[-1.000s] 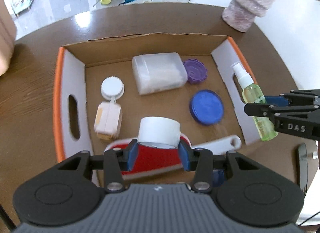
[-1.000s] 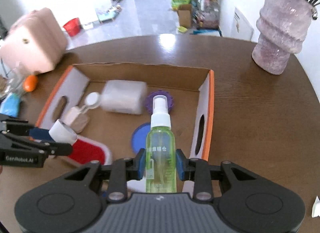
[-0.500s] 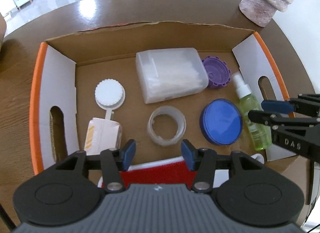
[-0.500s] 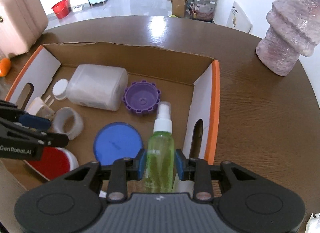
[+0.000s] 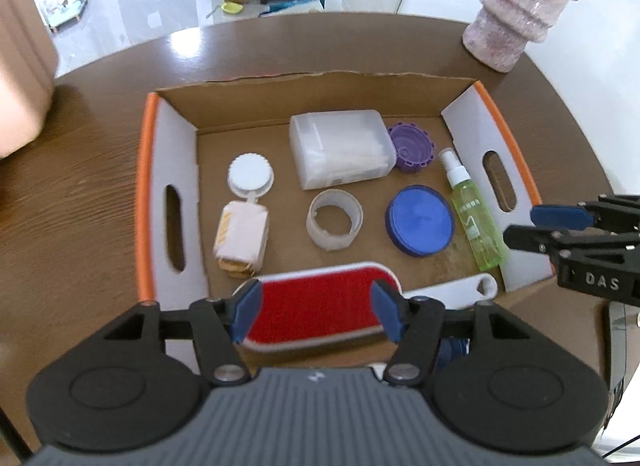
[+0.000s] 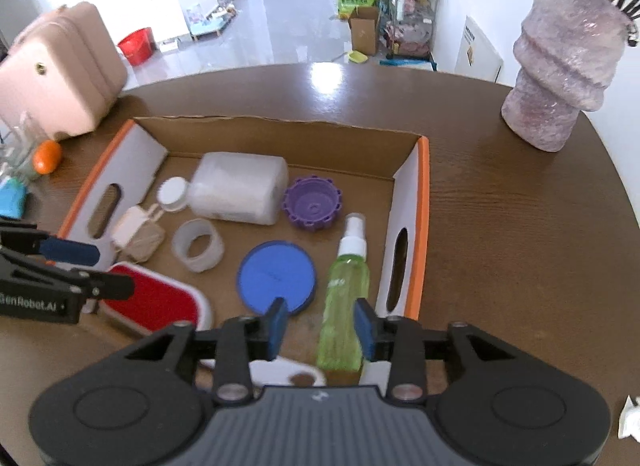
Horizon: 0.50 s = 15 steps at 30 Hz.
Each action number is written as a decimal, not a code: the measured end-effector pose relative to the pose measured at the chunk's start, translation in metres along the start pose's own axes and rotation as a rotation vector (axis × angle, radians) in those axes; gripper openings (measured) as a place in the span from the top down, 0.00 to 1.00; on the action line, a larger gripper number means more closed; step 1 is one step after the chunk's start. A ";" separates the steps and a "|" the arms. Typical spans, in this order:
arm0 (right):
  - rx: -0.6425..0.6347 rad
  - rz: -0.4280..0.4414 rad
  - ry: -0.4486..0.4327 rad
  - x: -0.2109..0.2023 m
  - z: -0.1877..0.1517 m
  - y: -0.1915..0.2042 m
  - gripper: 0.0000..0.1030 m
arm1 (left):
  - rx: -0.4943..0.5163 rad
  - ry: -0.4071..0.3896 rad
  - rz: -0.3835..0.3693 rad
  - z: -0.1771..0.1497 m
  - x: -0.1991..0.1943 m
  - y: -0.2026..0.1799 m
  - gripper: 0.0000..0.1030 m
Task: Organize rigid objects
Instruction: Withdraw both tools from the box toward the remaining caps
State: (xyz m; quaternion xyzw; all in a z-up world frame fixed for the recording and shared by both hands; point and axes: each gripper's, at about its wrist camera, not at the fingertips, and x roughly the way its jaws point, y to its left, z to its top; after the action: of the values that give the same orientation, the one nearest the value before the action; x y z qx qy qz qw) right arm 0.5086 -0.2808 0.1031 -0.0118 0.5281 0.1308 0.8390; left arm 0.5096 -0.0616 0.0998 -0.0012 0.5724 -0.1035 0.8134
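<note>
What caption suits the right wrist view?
Open right gripper above a green spray bottle lying in a cardboard box.

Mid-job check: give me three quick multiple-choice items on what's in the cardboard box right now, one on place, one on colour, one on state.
1. Where does the green plastic spray bottle lie?
A. By the box's right wall
B. Outside the box
C. On the translucent tub

2. What colour is the large flat round lid?
A. Red
B. Blue
C. White

3. How does the white tape ring stand with the left gripper?
A. Clamped between the pads
B. Loose on the box floor
C. Hanging from one finger

Answers: 1 A, it lies beside the white wall with the handle slot; 2 B, plainly blue in both views; 3 B, the jaws, just opening, are empty and the ring sits apart on the cardboard box.
</note>
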 end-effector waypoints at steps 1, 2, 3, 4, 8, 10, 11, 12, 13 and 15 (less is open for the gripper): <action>-0.001 0.005 -0.002 -0.005 -0.004 0.001 0.61 | -0.006 -0.005 0.002 -0.005 -0.007 0.001 0.38; -0.003 0.008 -0.006 -0.012 -0.009 0.003 0.61 | -0.008 -0.010 0.004 -0.010 -0.012 0.001 0.38; -0.006 0.009 -0.013 -0.019 -0.015 0.006 0.60 | -0.007 -0.015 0.012 -0.016 -0.019 0.001 0.37; -0.010 0.011 -0.017 -0.024 -0.019 0.008 0.59 | -0.007 -0.021 0.021 -0.022 -0.025 0.001 0.36; -0.026 0.023 -0.038 -0.049 -0.044 0.019 0.56 | -0.002 -0.064 0.036 -0.050 -0.051 -0.001 0.34; -0.033 0.027 -0.047 -0.059 -0.055 0.025 0.55 | 0.000 -0.082 0.031 -0.066 -0.063 -0.003 0.33; -0.039 0.029 -0.050 -0.064 -0.062 0.027 0.54 | 0.004 -0.085 0.026 -0.074 -0.067 -0.004 0.33; -0.042 0.033 -0.053 -0.069 -0.069 0.030 0.54 | 0.006 -0.088 0.023 -0.081 -0.070 -0.006 0.33; -0.045 0.035 -0.055 -0.072 -0.074 0.032 0.53 | 0.008 -0.093 0.021 -0.089 -0.074 -0.007 0.32; -0.050 0.040 -0.059 -0.078 -0.087 0.036 0.51 | 0.015 -0.107 0.020 -0.105 -0.082 -0.010 0.31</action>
State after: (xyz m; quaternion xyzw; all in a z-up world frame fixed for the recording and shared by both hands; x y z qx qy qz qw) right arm 0.3915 -0.2759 0.1385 -0.0181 0.4997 0.1609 0.8509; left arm 0.3832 -0.0453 0.1410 0.0051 0.5273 -0.0995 0.8438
